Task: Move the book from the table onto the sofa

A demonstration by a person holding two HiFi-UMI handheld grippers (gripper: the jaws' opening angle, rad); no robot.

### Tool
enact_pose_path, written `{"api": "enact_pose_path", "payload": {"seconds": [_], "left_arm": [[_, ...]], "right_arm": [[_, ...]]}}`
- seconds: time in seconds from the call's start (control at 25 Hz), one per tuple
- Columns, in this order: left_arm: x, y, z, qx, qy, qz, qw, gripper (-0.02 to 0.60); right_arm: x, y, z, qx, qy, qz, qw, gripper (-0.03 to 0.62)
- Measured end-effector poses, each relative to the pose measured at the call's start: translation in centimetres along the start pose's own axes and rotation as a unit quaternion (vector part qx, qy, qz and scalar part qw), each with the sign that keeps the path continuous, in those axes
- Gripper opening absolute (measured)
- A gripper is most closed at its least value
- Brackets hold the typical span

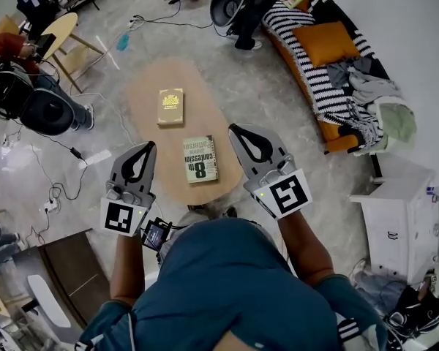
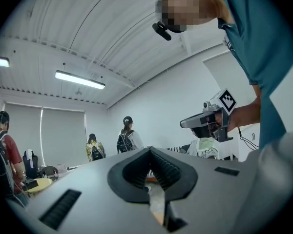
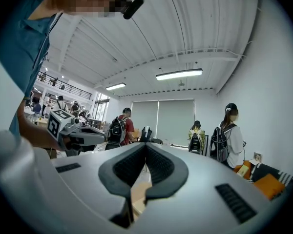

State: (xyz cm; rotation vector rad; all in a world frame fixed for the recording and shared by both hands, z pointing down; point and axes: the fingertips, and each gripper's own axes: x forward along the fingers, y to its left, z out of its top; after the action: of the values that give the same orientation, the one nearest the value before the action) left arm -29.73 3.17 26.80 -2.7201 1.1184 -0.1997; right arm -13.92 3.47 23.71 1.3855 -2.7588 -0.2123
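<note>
person's shirt [image 1: 227,284] fills the bottom. left gripper [image 1: 146,149] and right gripper [image 1: 240,131], jaws pressed together and empty, flank the book [image 1: 200,159] on the table's [image 1: 150,86] near end, likely lining up a two-sided lift; sofa [image 1: 307,57] sits right of the table.

Teal short-sleeved shirt [image 1: 234,284] fills the bottom centre of the head view. Just above it on the left is the left gripper [image 1: 149,148], a pale grey wedge with a black teardrop rim and a white left cube [image 1: 123,216] printed with a black square marker. On the right, the right gripper [image 1: 235,129] has the same build, with a right cube [image 1: 287,194] and a tiny green light [image 1: 262,194]. In the left gripper view, black ribbed pads [image 2: 166,169] sit low in the frame and a black head camera [image 2: 161,31] at the top.
</note>
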Motion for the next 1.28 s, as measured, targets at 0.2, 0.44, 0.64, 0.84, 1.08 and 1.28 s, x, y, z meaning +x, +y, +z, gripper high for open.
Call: {"api": "enact_pose_path", "payload": {"seconds": [0.2, 0.44, 0.64, 0.84, 1.08, 1.28], "left_arm": [[1.0, 4.2, -1.1, -0.015, -0.014, -0.014, 0.9997, 0.003], [1.9, 6.9, -3.0, -0.034, -0.020, -0.018, 0.9991, 0.003], [2.4, 8.4, -3.5, -0.042, -0.013, 0.001, 0.9991, 0.003], [4.3, 8.7, -4.6, -0.045, 0.009, 0.027, 0.9986, 0.003], [9.1, 8.0, -5.1, -0.051, 0.033, 0.080, 0.9950, 0.003], [13.1, 6.3, -5.0, -0.058, 0.044, 0.124, 0.9896, 0.003]], "right_arm": [[4.2, -0.2, 0.2, -0.013, 0.009, -0.018, 1.000, 0.014], [7.5, 0.1, -0.3, -0.026, 0.019, -0.015, 0.999, 0.014], [9.9, -0.7, -0.9, -0.024, 0.020, 0.005, 1.000, 0.014], [11.7, -2.8, -2.6, -0.008, 0.021, 0.037, 0.999, 0.014], [13.0, -7.8, -4.5, 0.007, 0.015, 0.095, 0.995, 0.014], [13.9, -12.0, -6.8, 0.021, 0.022, 0.151, 0.988, 0.014]]}}
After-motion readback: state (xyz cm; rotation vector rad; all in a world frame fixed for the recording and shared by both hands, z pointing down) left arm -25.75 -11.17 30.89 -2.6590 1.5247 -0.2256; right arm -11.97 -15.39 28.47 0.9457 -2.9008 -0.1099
